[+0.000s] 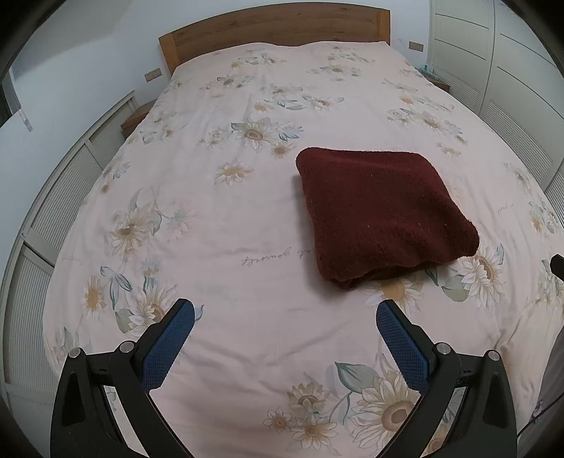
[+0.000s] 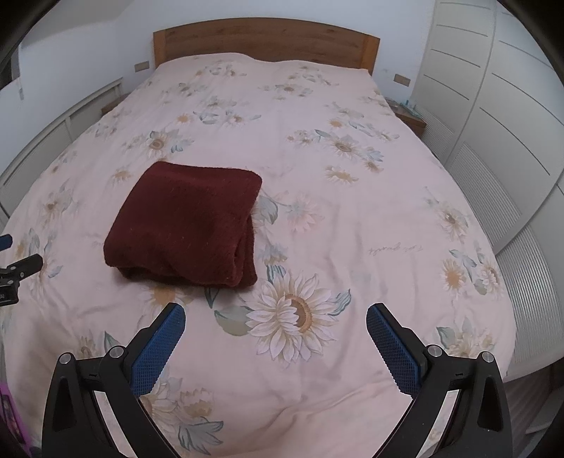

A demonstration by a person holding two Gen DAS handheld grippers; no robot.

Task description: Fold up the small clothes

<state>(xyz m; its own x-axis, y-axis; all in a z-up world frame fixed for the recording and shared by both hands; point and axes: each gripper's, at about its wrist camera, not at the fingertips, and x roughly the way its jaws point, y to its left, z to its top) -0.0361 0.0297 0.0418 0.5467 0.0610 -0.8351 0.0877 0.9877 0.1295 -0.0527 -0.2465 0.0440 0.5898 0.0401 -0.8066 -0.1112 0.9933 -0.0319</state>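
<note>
A dark red fuzzy garment [image 1: 380,211] lies folded into a thick square on the bed; it also shows in the right wrist view [image 2: 187,222]. My left gripper [image 1: 285,310] is open and empty, held above the cover, near and to the left of the garment. My right gripper [image 2: 275,317] is open and empty, near and to the right of the garment. Neither touches the cloth. The left gripper's tip [image 2: 21,267] shows at the left edge of the right wrist view.
The bed has a pale pink cover with sunflower print [image 1: 246,246] and a wooden headboard [image 1: 275,31]. White slatted wardrobe doors [image 2: 493,158] stand to the right, white slatted panels [image 1: 63,197] to the left. Small wooden nightstands [image 2: 409,116] flank the headboard.
</note>
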